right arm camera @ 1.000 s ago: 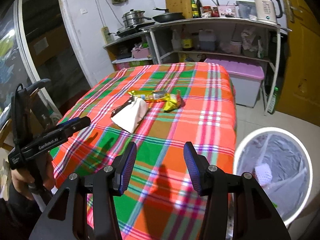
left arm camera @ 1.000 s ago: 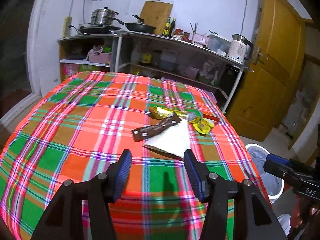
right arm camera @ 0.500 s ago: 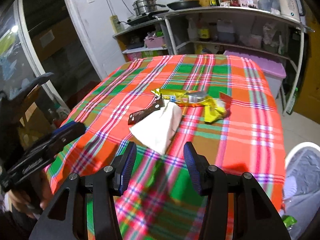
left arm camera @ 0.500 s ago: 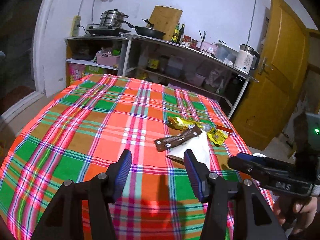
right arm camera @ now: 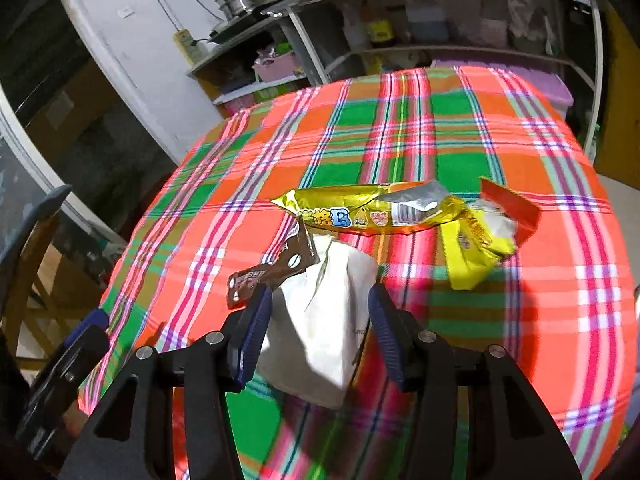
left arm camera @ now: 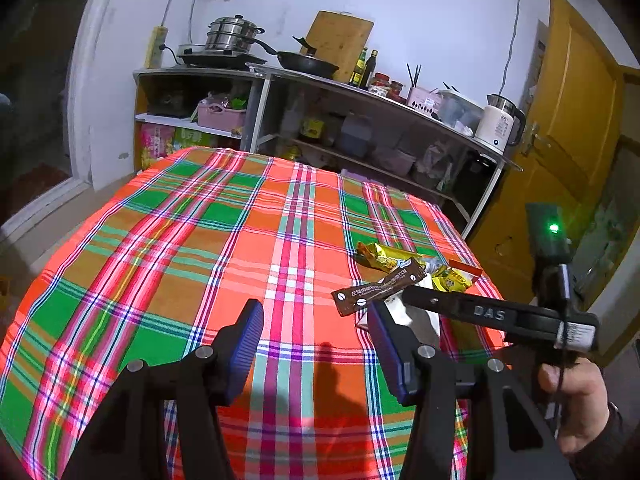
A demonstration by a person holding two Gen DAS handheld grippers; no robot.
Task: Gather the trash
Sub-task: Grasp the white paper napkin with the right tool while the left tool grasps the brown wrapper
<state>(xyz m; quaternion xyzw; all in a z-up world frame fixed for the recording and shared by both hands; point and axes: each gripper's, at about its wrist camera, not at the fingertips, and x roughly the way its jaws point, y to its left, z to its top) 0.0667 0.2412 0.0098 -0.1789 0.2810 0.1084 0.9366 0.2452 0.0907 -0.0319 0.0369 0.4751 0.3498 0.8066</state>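
Note:
A small pile of trash lies on the plaid tablecloth (right arm camera: 460, 128): a white paper napkin (right arm camera: 324, 320), a brown wrapper (right arm camera: 276, 268) lying partly on it, a gold wrapper (right arm camera: 360, 210) behind, and a yellow wrapper (right arm camera: 472, 248) with a red piece (right arm camera: 512, 208) to the right. My right gripper (right arm camera: 318, 330) is open, its fingers on either side of the napkin's near part. My left gripper (left arm camera: 316, 348) is open and empty over the cloth, left of the pile. In the left wrist view the brown wrapper (left arm camera: 380, 286) and the right gripper's body (left arm camera: 496, 316) show.
A metal shelf unit (left arm camera: 360, 120) with pots, bottles and a kettle (left arm camera: 500, 124) stands behind the table. A yellow door (left arm camera: 568, 152) is at the right. A wooden chair (right arm camera: 28, 264) stands by the table's left side.
My right gripper has moved forward over the table to the napkin, which now lies between its fingers; the bin has left its view. My left gripper has shifted left and stays open.

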